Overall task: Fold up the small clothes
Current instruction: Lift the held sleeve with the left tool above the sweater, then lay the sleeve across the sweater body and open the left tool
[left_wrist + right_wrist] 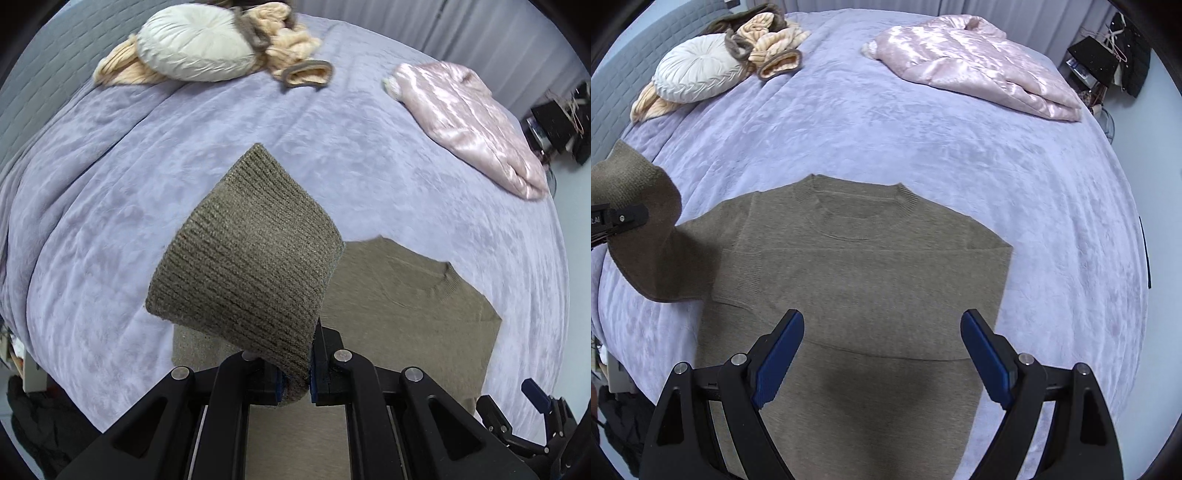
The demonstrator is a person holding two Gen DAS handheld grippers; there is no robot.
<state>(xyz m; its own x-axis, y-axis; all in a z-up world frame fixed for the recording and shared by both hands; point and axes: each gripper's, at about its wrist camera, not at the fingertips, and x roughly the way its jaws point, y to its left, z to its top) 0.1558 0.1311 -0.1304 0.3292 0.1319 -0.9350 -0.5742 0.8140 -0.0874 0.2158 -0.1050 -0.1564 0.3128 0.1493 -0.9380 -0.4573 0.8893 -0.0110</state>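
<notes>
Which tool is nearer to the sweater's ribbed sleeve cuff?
Left. The left tool is shut on the ribbed cuff, holding it above the bed. The right tool hangs open over the sweater body, apart from the cuff.

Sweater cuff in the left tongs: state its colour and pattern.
Olive-brown ribbed knit, plain with no print. The sweater cuff shows best in the left wrist view.

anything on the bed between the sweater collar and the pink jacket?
Nothing. In the right wrist view, only bare lavender bedspread lies between the olive sweater collar and the pink jacket.
</notes>
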